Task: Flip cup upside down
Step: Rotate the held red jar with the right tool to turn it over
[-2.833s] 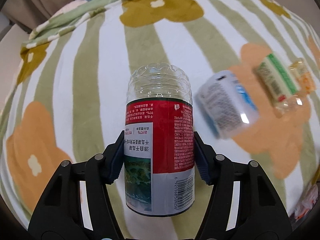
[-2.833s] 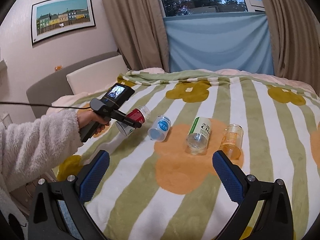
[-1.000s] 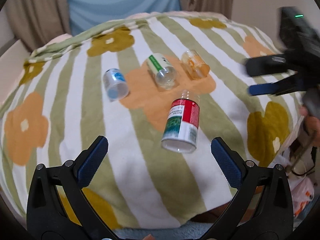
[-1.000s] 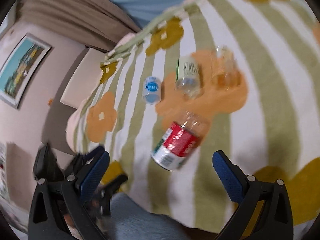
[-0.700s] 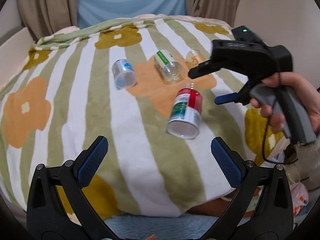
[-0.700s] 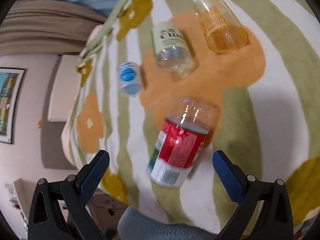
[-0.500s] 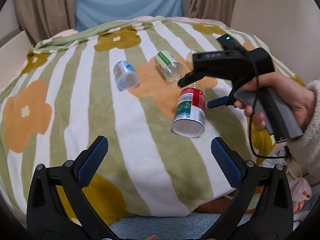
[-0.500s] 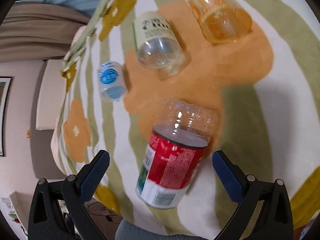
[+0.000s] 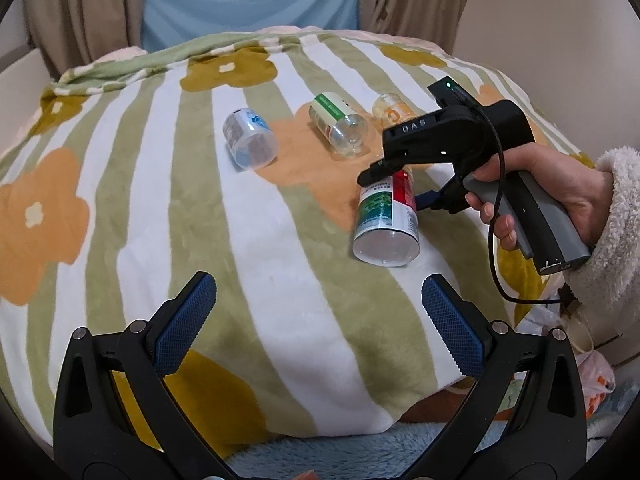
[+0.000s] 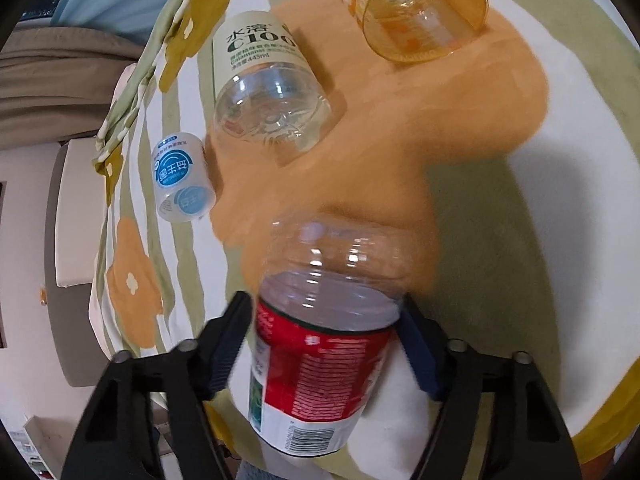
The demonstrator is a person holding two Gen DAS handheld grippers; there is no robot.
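A clear plastic cup with a red and white label (image 9: 386,220) lies on its side on the striped blanket, open end toward me in the left wrist view. My right gripper (image 10: 326,344) has its jaws around the cup (image 10: 320,364), the pads against its sides; in the left wrist view the same gripper (image 9: 394,184) reaches over the cup from the right, held by a hand. My left gripper (image 9: 318,320) is wide open and empty, well in front of the cup.
Three other cups lie on their sides farther back: a blue-labelled one (image 9: 249,144), a green-labelled clear one (image 9: 338,124) and an orange one (image 9: 392,110). The blanket (image 9: 120,200) drops off at the near edge, with blue fabric below.
My left gripper let go of the red cup and drew back, leaving it lying on the blanket. My right gripper came down onto it and closed its jaws around it.
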